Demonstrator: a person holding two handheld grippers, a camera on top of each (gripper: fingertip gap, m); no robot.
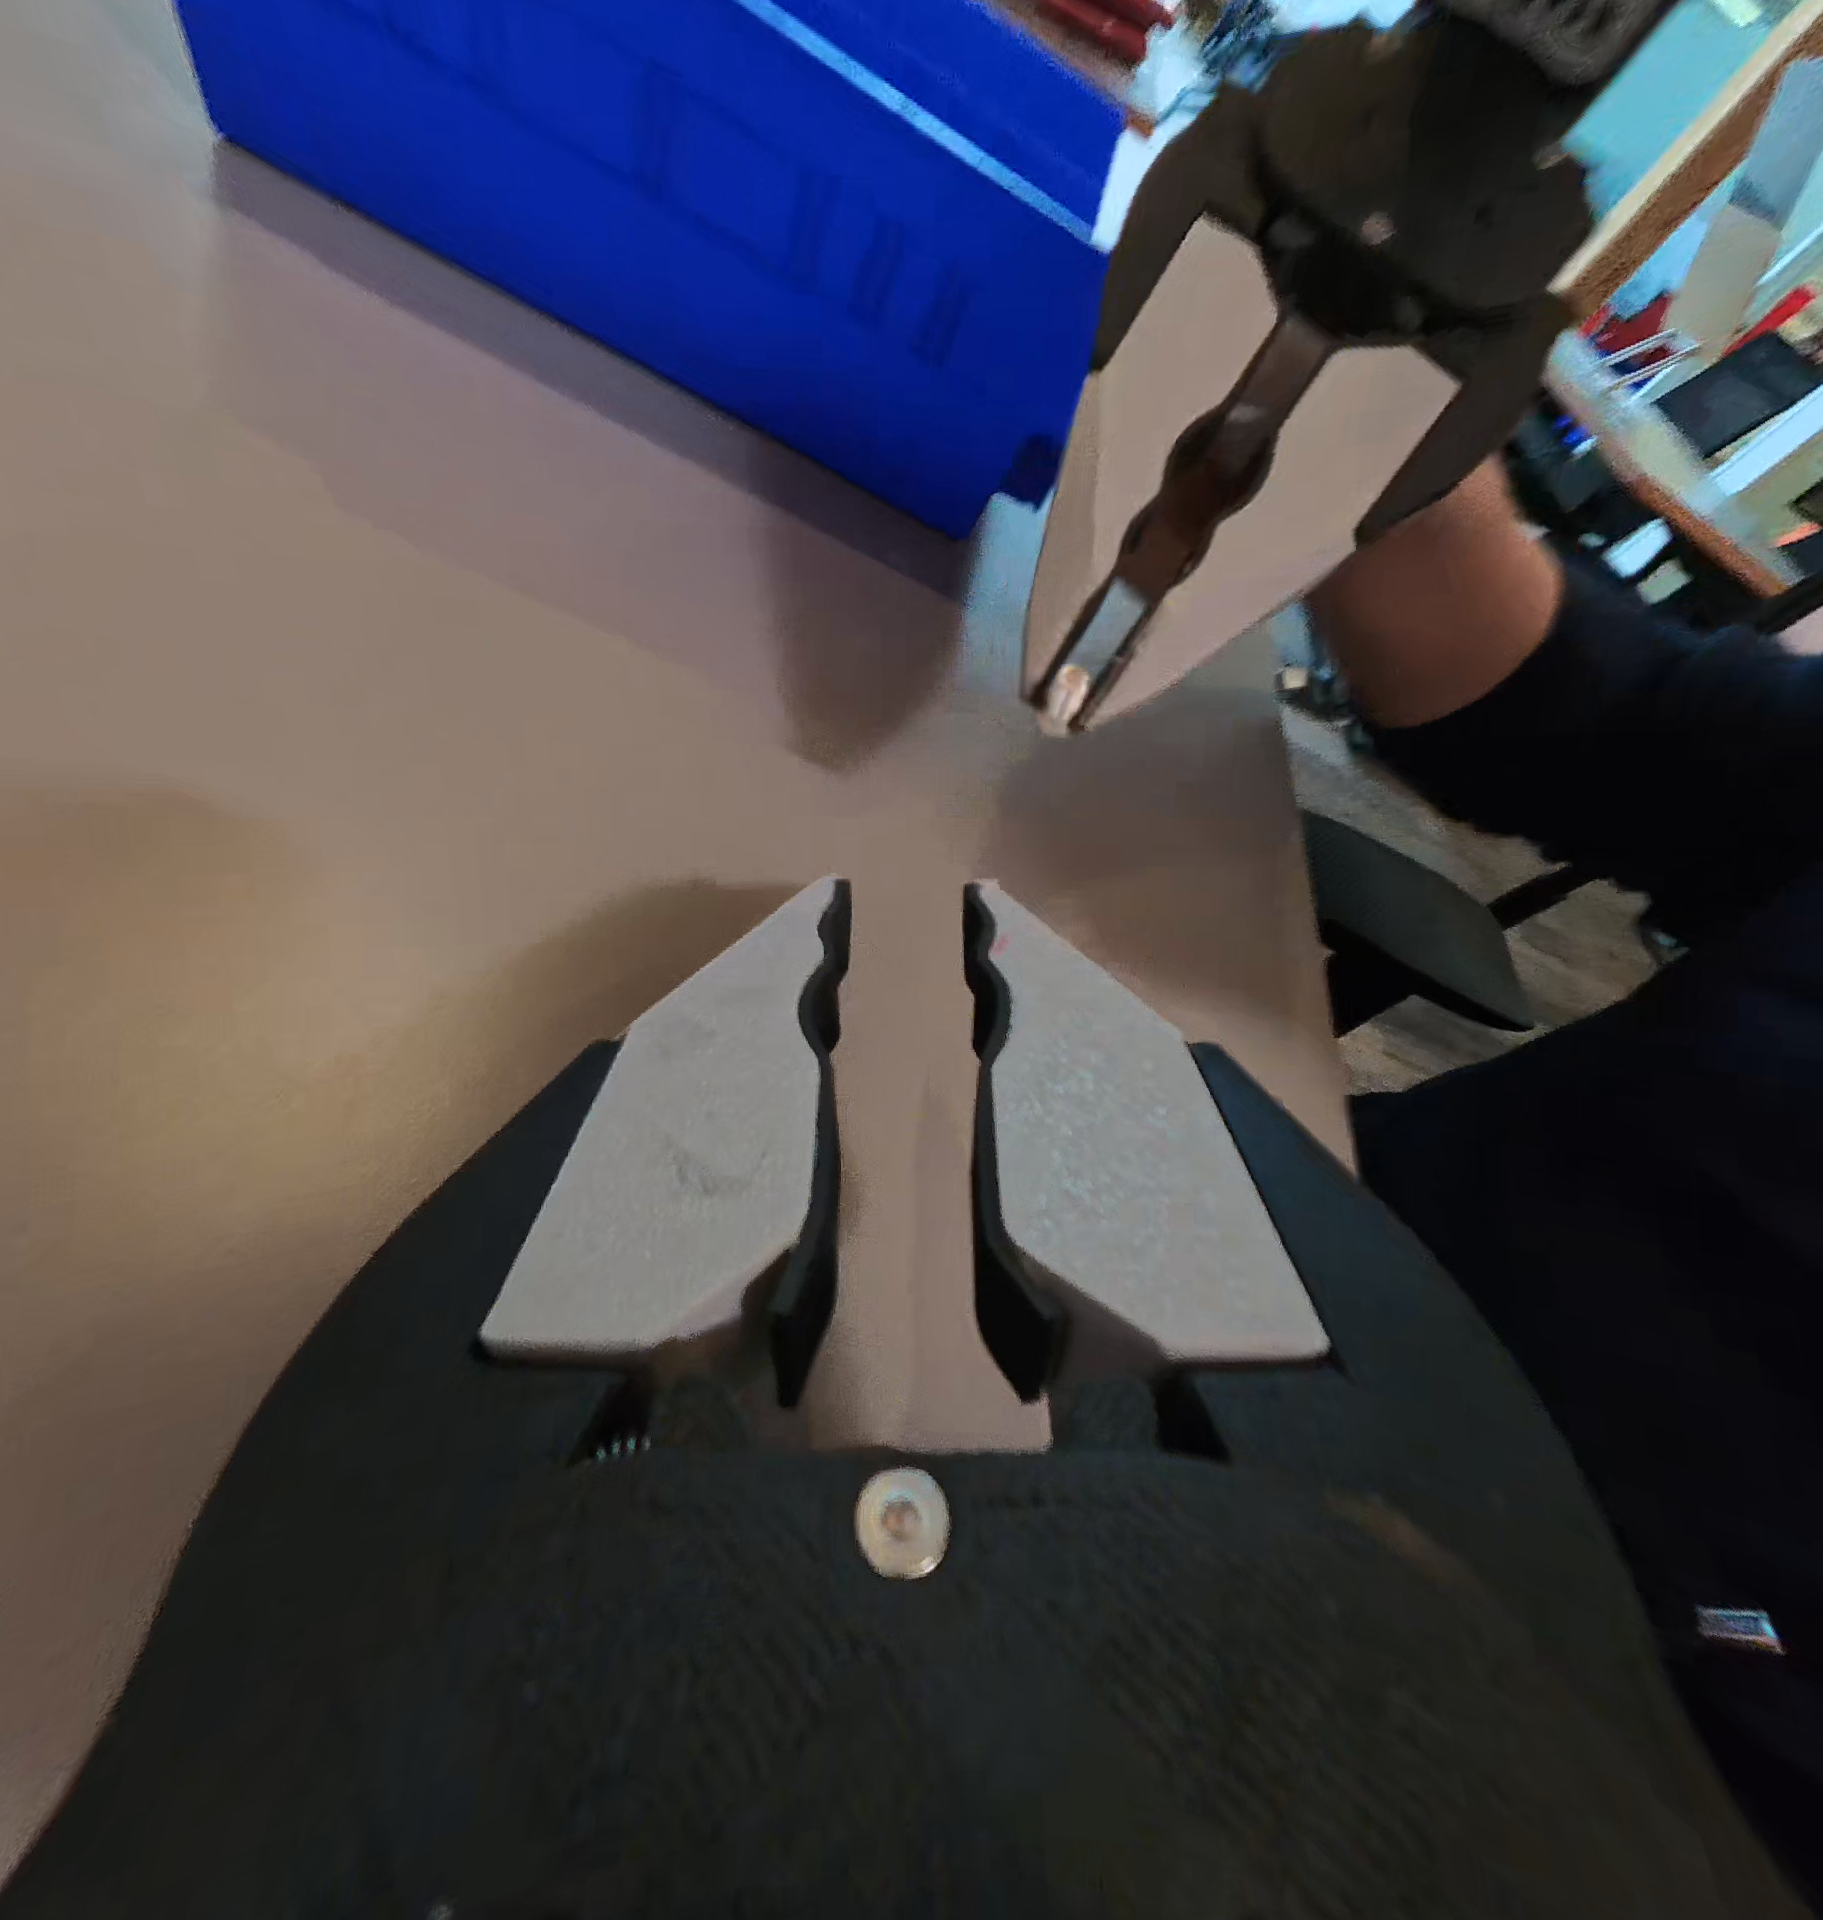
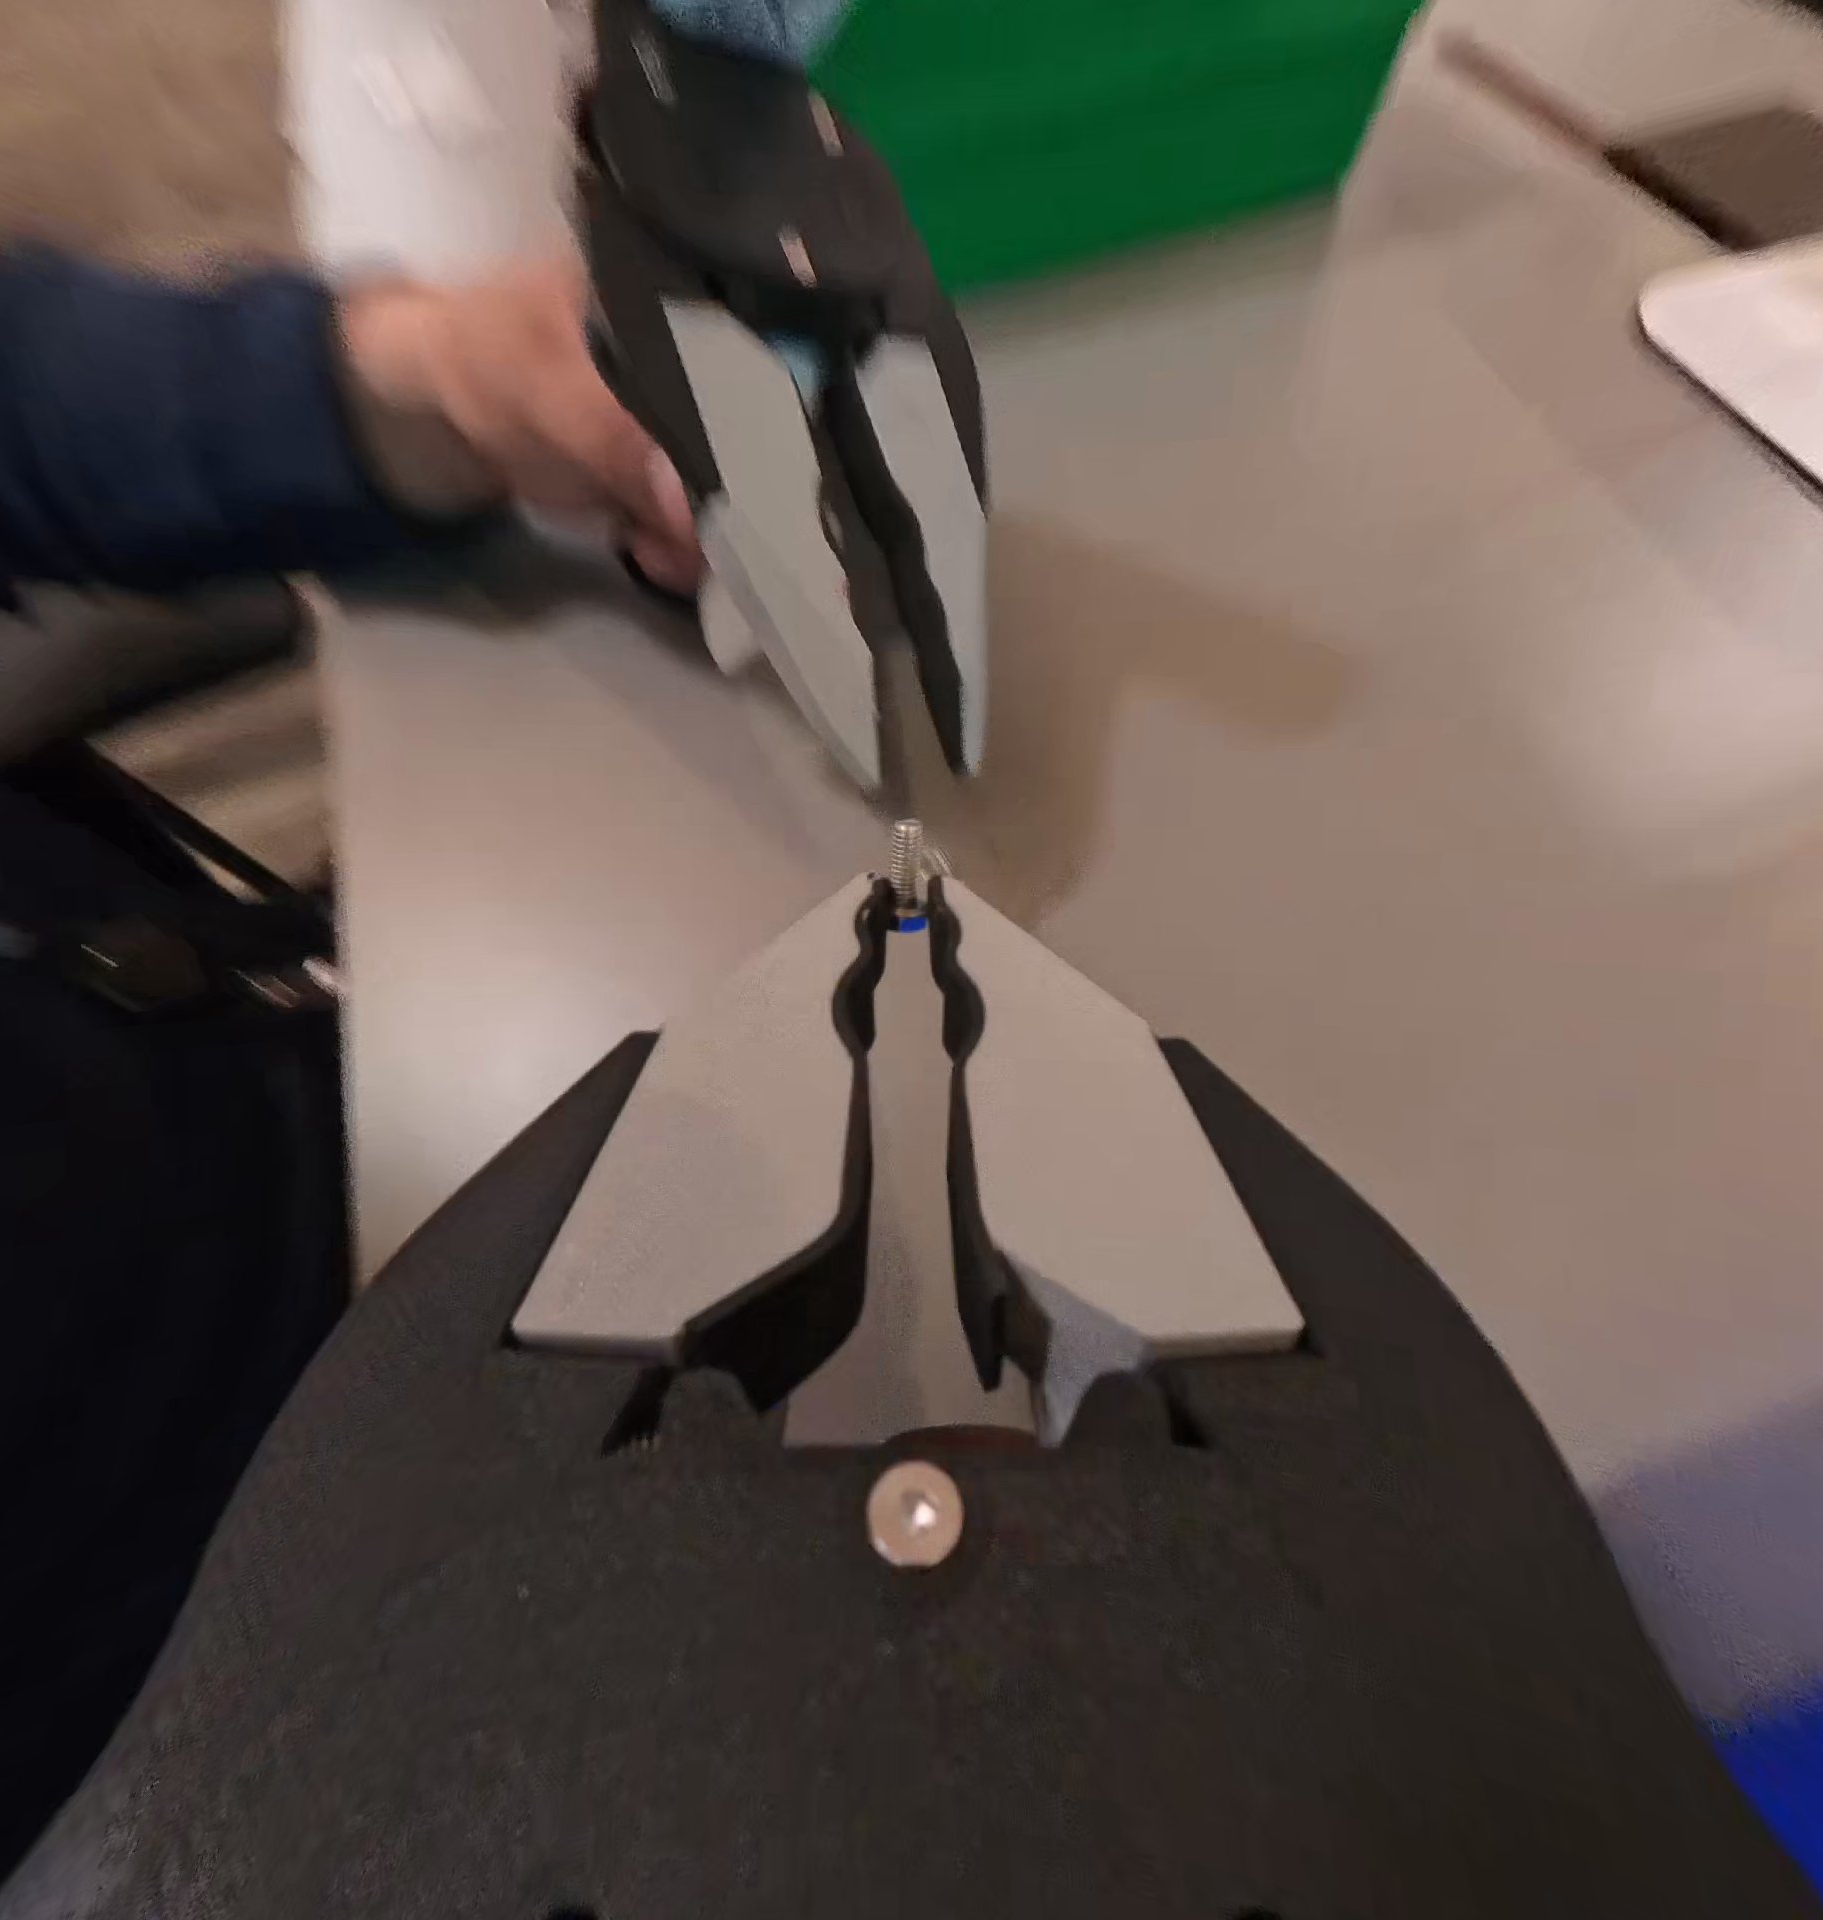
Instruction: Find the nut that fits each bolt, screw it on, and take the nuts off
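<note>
Bolt: a small silver threaded bolt is pinched at the tips of the right gripper, its threaded end poking out forward past the fingertips; in the left wrist view its pale end shows at the tips, above the counter and not touching it.
Nut: a small blue-ringed piece sits on the bolt between the fingertips; blur makes it too small to tell whether it is a nut.
Right gripper: clenched on the bolt, the fingers nearly together, held above the counter and angled downward.
Left gripper: released, its jaws apart with bare counter showing between them; the gripper holds nothing. From the right wrist view it points down toward the bolt's free end, tips just beside it, not visibly touching.
Hands: a hand in a dark blue sleeve holds the left gripper; a forearm in a dark sleeve is behind the right gripper.
Counter: a plain beige surface, with gripper shadows under the tips.
Blue container: a large blue bin stands on the counter beyond the left gripper, well apart from the bolt; its contents cannot be seen.
Other things: a green shape lies far behind, blurred; a pale flat object rests at the counter's right edge; a dark chair stands beside the counter.
</note>
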